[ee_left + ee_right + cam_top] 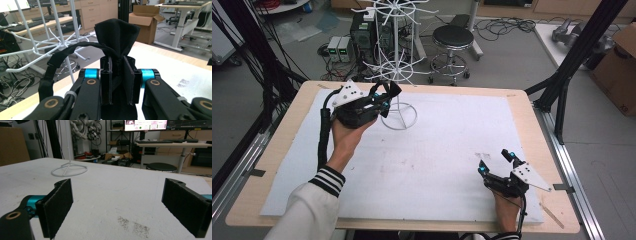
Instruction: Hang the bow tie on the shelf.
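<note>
- L gripper (383,100) fingers pinched black cloth (117,32) w/ strap, held up beside white wire rack (397,60)
- R gripper (497,162) fingers spread wide; low over white tabletop (437,150), near right edge

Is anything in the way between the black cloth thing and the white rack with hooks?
Nothing visible is. The left gripper holds the black cloth up beside the white rack, with just open air between them.

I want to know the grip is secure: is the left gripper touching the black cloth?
Touching. In the left gripper view, the left gripper has its jaws shut on the black cloth, which bunches out above them.
</note>
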A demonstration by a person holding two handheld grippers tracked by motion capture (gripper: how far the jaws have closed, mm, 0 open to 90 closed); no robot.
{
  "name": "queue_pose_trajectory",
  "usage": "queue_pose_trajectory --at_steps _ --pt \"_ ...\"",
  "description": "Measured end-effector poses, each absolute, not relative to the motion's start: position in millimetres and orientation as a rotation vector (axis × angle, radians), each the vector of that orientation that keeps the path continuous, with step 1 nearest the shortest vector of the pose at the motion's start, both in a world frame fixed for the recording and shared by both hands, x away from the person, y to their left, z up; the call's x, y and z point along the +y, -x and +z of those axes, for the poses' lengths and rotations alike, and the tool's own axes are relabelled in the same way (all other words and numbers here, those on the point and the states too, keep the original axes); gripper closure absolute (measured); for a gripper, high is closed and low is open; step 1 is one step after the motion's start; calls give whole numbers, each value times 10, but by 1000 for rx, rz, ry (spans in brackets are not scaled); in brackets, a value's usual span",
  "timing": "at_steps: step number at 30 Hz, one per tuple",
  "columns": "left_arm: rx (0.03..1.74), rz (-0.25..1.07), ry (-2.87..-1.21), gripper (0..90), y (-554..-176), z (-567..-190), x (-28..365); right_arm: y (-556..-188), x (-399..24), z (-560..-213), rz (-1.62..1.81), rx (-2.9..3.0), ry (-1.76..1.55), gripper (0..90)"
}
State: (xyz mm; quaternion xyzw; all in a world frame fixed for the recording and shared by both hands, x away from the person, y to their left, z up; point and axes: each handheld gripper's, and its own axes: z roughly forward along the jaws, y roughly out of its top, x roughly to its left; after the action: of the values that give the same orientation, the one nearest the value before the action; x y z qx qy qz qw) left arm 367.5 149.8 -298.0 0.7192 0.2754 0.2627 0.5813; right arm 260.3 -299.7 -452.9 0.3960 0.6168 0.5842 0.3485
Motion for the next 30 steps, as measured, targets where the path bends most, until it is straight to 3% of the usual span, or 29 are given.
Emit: queue_pose_trajectory --at_steps 30 --pt "726 596 -1727 773 -4043 -3274 1360 -2605 -3010 -4530 1523 1592 -1030 92"
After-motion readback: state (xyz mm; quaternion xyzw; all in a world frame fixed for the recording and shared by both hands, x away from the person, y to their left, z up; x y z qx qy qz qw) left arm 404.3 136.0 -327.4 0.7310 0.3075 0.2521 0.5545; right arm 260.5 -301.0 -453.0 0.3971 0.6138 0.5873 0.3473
